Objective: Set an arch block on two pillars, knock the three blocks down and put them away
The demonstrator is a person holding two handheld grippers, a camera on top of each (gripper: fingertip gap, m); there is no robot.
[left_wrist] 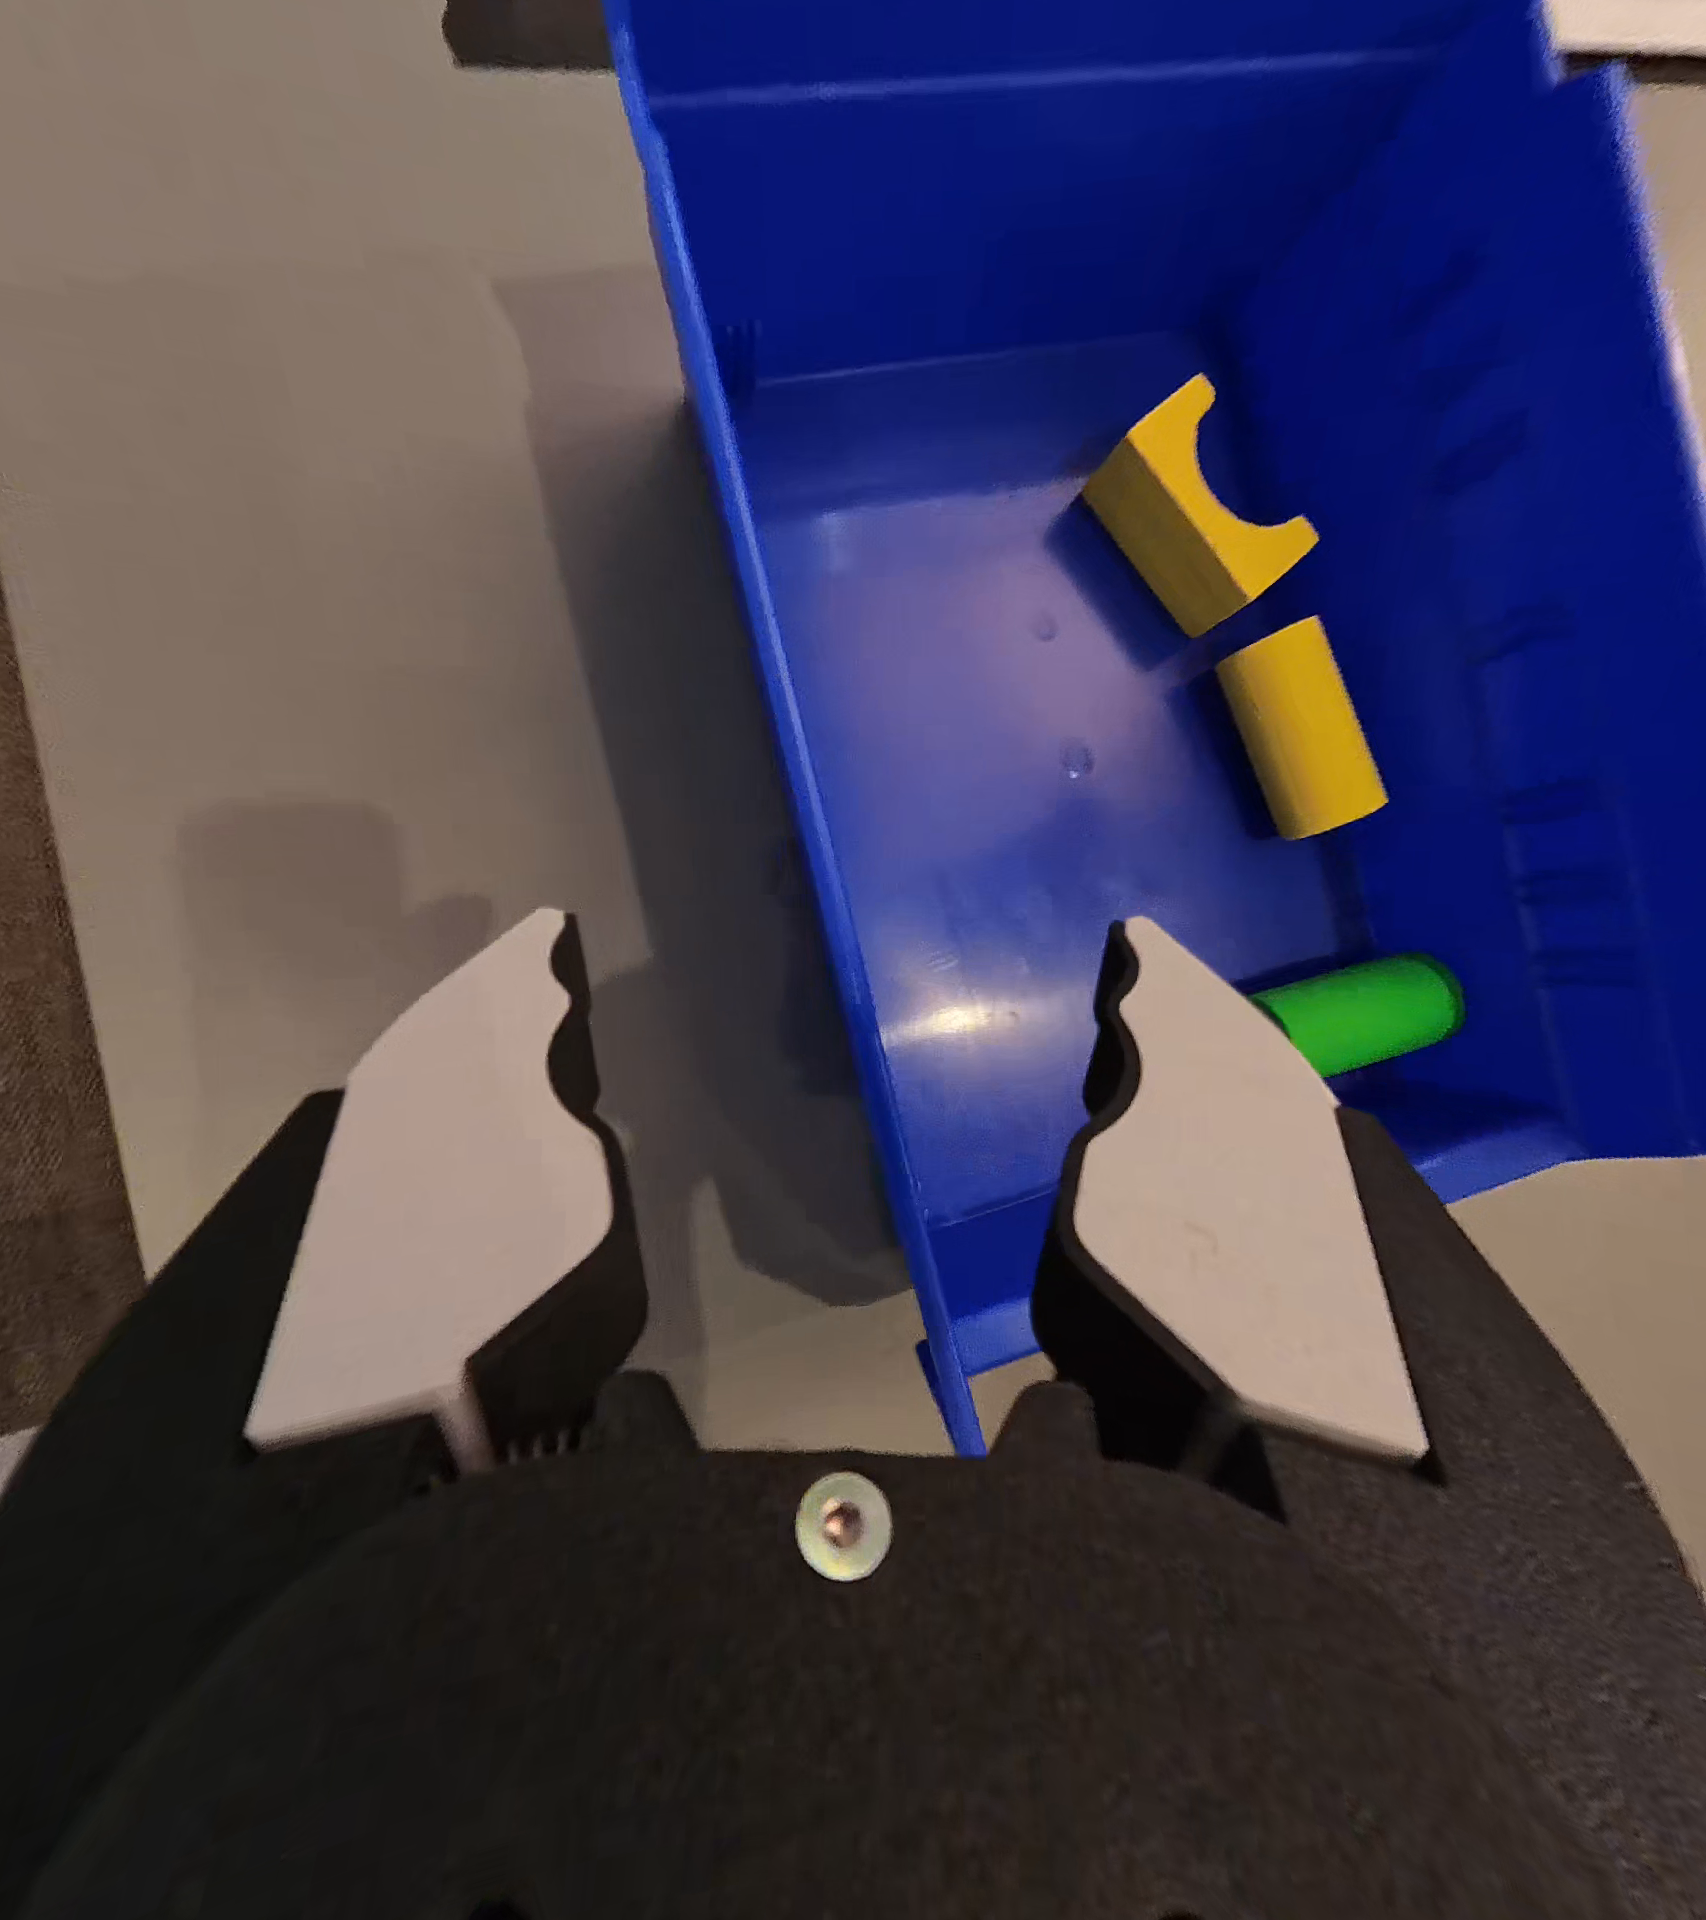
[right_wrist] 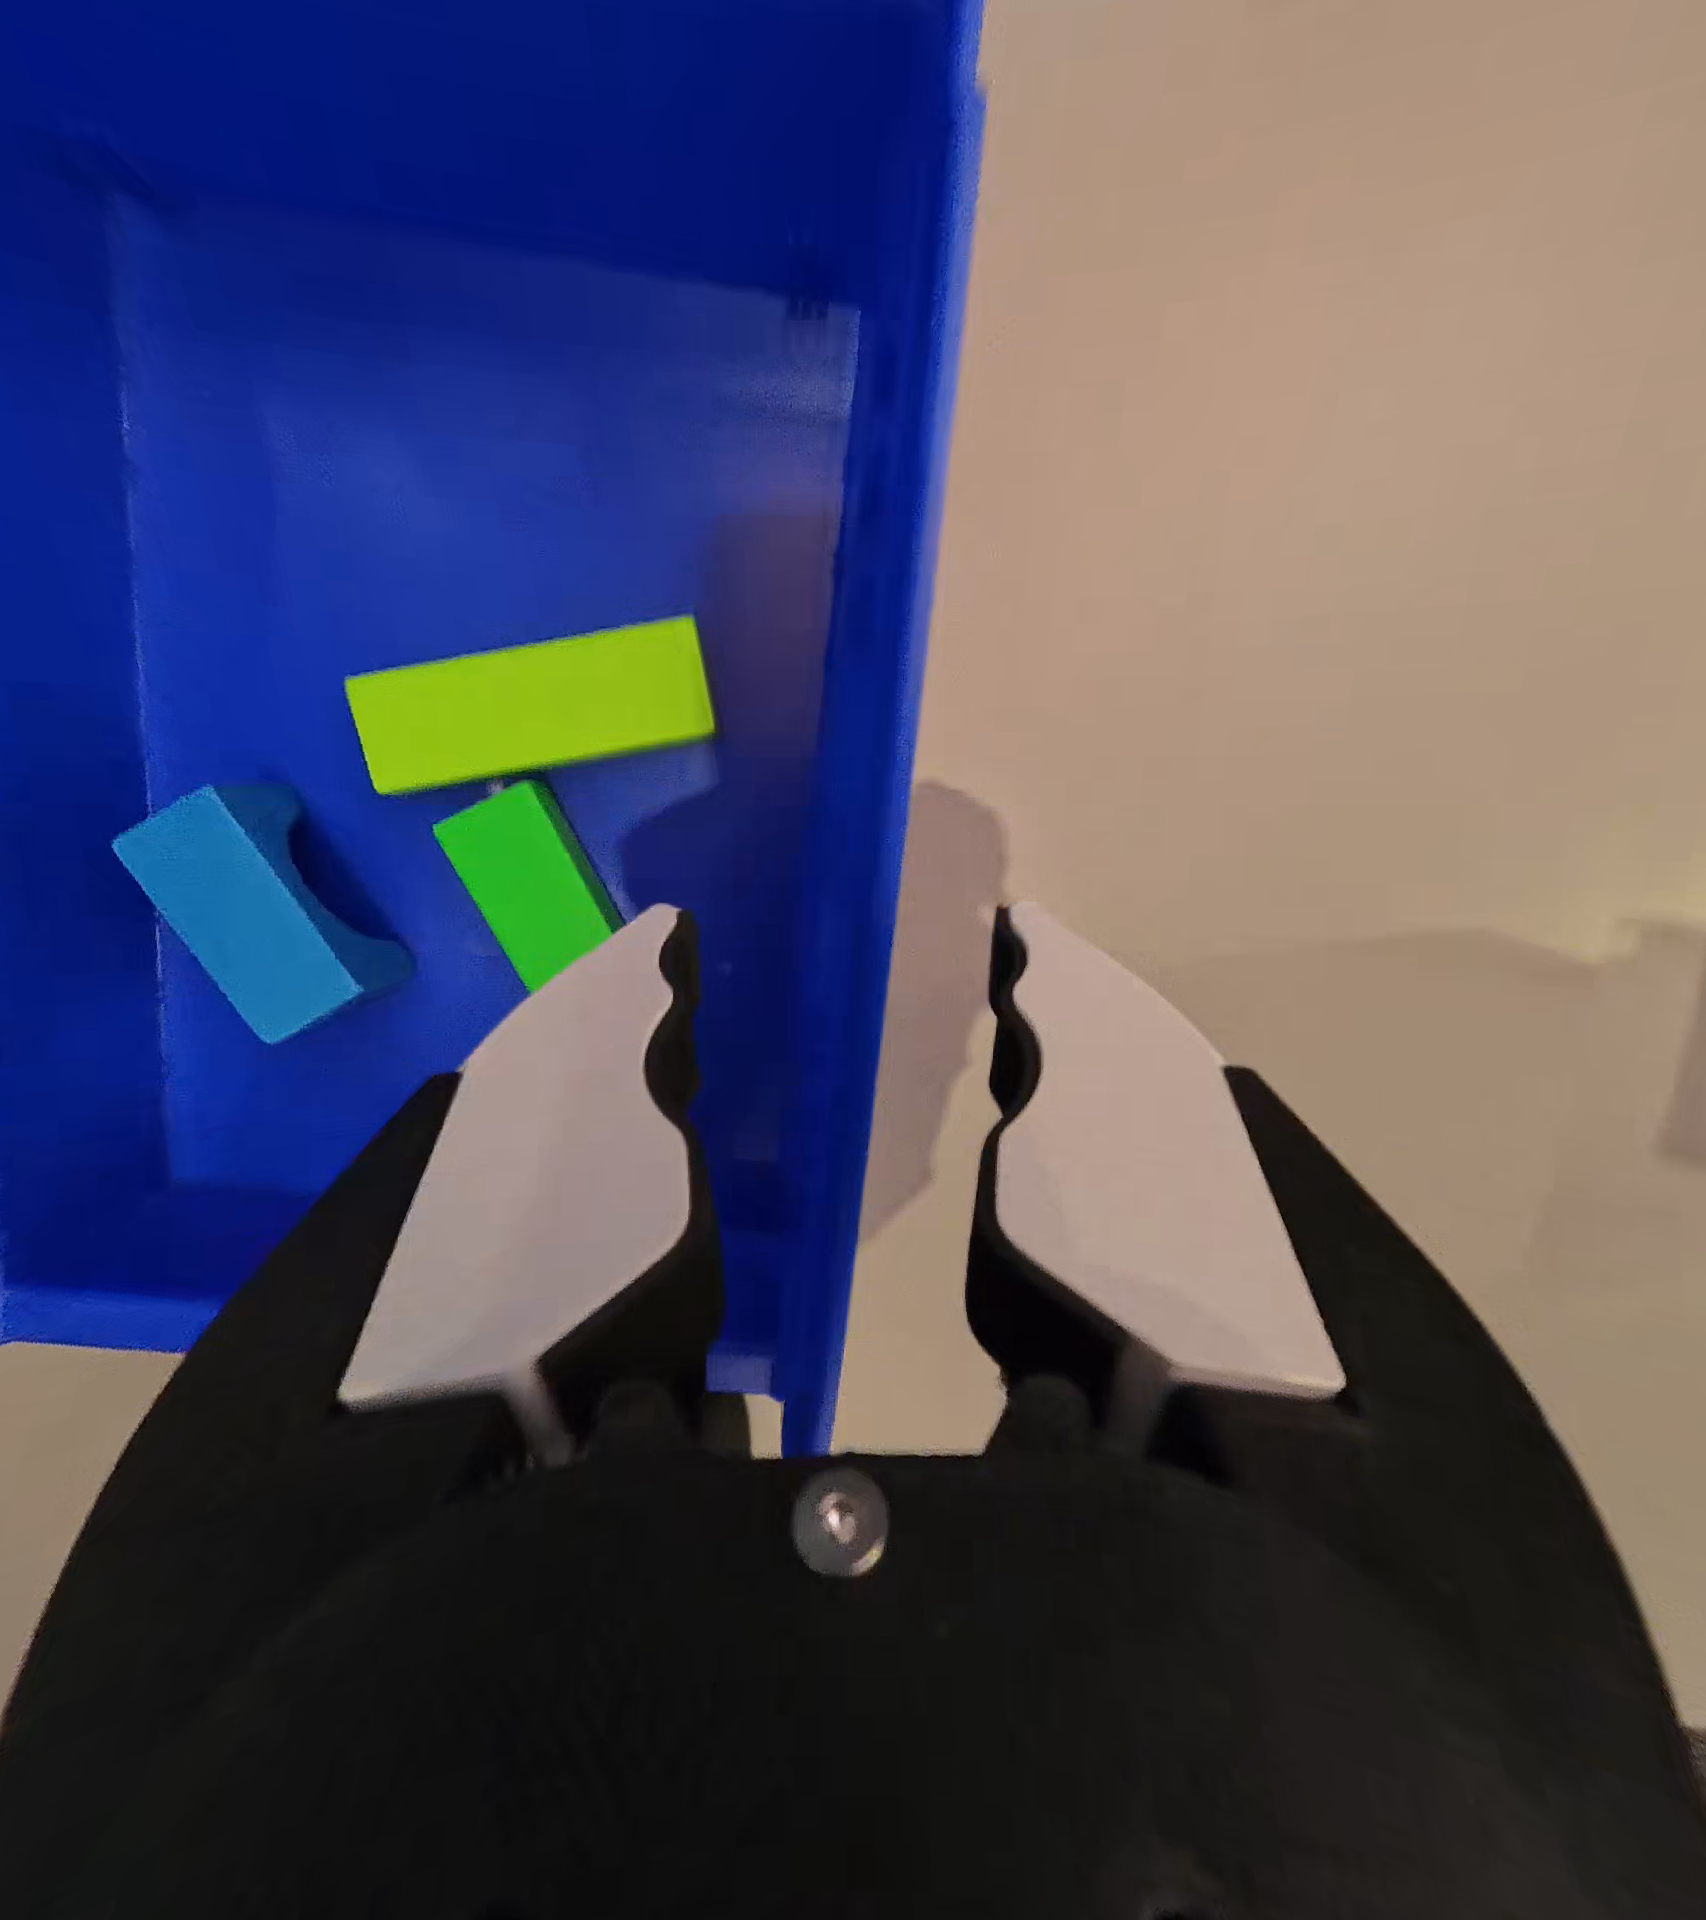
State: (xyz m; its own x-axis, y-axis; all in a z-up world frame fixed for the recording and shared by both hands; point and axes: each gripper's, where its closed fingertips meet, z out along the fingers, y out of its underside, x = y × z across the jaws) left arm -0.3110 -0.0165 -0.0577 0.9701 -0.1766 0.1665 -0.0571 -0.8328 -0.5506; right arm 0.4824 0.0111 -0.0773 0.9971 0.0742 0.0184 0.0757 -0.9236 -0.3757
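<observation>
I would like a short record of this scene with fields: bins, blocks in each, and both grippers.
left view bin: blue bin on a table
its blocks: yellow arch, yellow pillar, green cylinder, all lying down
right view bin: blue bin
its blocks: blue arch, lime bar, green bar
left gripper: open, empty
right gripper: open, empty

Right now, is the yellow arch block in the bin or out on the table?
In. The yellow arch lies on the blue bin's floor, next to a yellow pillar.
</observation>
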